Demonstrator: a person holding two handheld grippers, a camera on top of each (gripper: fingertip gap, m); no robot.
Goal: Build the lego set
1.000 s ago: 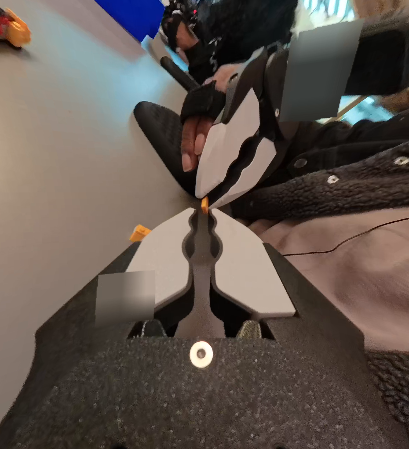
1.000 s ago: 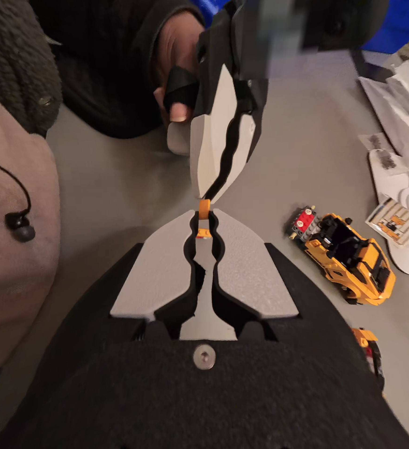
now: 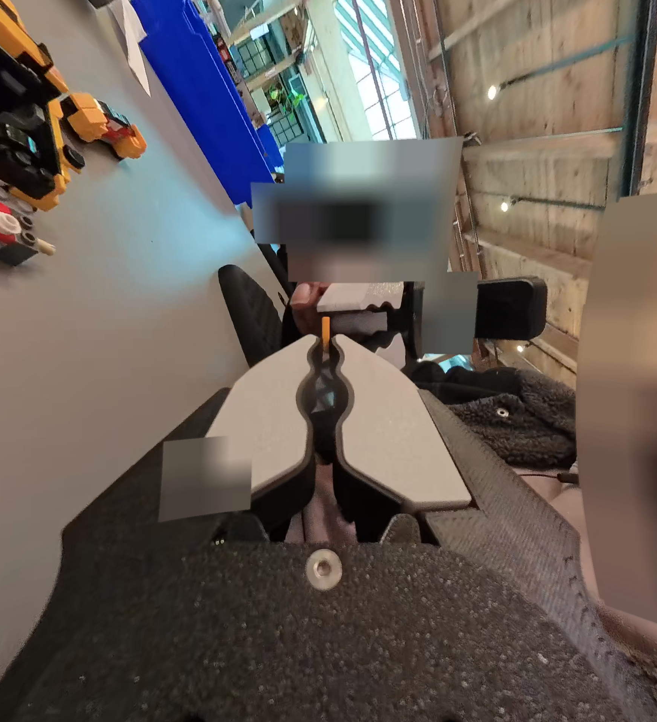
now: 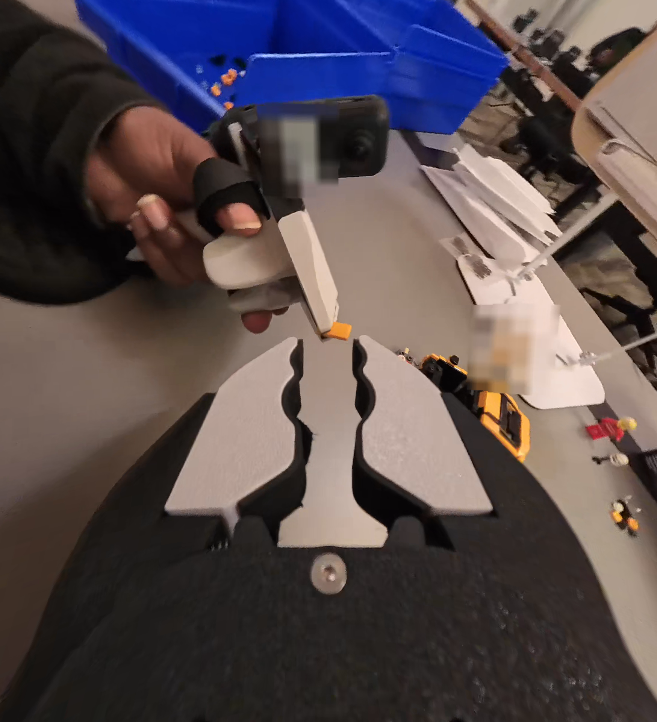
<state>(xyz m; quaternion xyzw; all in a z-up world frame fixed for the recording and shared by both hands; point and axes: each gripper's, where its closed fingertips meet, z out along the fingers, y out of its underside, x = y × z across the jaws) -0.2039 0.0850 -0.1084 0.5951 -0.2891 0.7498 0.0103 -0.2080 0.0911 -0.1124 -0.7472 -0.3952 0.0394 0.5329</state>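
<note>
Two grippers above the grey desk (image 4: 65, 390).
Left gripper (image 3: 325, 344) jaws clamp a small flat orange lego piece (image 3: 325, 331); right gripper (image 4: 327, 344) jaws stand apart, empty.

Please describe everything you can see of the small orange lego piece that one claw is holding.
The orange lego piece is small, flat and rectangular, in smooth glossy plastic, with no studs that can be made out. The left claw is shut on it, pinching one end at the very fingertips, so most of the piece sticks out free. From the left wrist view it shows edge-on as a thin upright sliver. It is held in the air above the grey table, just ahead of the open right claw, which does not touch it.
</note>
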